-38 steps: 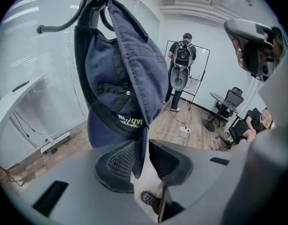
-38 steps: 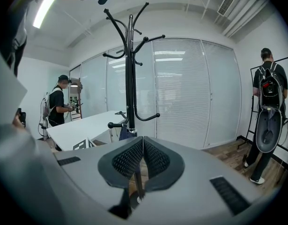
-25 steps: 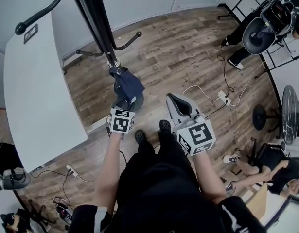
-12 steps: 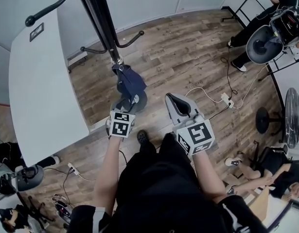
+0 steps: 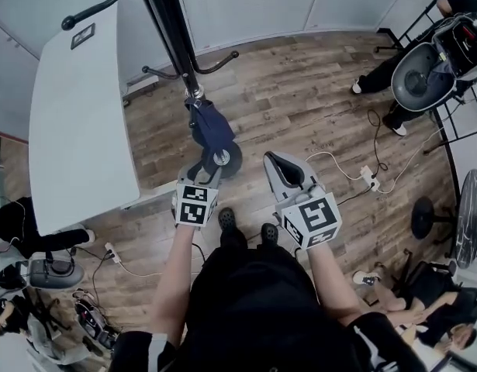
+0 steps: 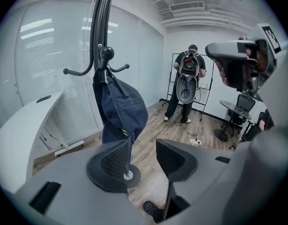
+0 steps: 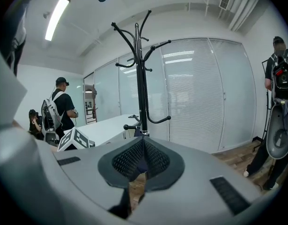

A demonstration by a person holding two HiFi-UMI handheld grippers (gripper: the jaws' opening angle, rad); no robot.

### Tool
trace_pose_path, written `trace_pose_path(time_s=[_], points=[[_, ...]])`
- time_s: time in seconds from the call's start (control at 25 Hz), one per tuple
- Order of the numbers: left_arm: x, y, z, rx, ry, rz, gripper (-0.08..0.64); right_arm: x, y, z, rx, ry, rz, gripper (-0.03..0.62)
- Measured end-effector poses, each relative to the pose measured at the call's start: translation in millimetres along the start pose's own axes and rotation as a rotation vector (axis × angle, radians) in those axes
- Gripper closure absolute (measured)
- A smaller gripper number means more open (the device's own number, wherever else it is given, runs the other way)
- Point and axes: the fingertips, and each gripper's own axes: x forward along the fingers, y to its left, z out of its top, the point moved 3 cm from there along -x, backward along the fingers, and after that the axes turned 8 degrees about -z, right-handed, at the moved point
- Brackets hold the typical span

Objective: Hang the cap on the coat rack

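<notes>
At the far left a white worktop (image 5: 75, 130) is seen, and nothing of the task is carried on it. Just beside its edge the coat rack (image 5: 172, 29) is placed, with its black pole rising from a round base (image 5: 221, 159) on the wooden floor (image 5: 300, 84). The cap (image 5: 209, 126), dark blue, is found on a low hook (image 6: 105, 55) of the pole. It is carried by the hook alone and hangs limp along the pole, so its weight is judged to be taken fully by the rack and the hanging to be done.

The left gripper (image 5: 203, 173) is held just in front of the cap and lower than it. Its fingers (image 6: 114, 159) are spread wide and nothing is gripped between them. In the left gripper view only the floor and the base are seen through the gap. This open pose is probably chosen so that the cap is not dragged off the hook when the gripper is drawn away.

The right gripper (image 5: 281, 165) is held further right, apart from the rack, with its fingers pressed together on nothing. It seems not to be needed for this step. At the far right a person (image 5: 393, 60) is seen, well apart from the rack.
</notes>
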Motion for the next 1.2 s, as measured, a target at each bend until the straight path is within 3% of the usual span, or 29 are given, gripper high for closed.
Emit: trace_pose_path(time_s=[0.2,0.72,0.96,1.2], points=[[-22.8,-26.8,14.9,0.006,-0.085,0.061,0.382,-16.6,-7.7,-10.2,0.005,0.012,0.043,0.561],[-60.8,-116.0,43.3,0.020,-0.221,0.099,0.476,-56.5,-19.7,-37.0,-0.005,0.040,0.160,0.561],[-84.2,-162.9,60.6,0.114,-0.377,0.077,0.509,-66.1,-20.3,-44.2,-0.025,0.048,0.222,0.561],[-98.3,-165.7,65.3,0.061,-0.476,0.123,0.532,-68.7,-13.5,-39.8,-0.033,0.034,0.246,0.561]])
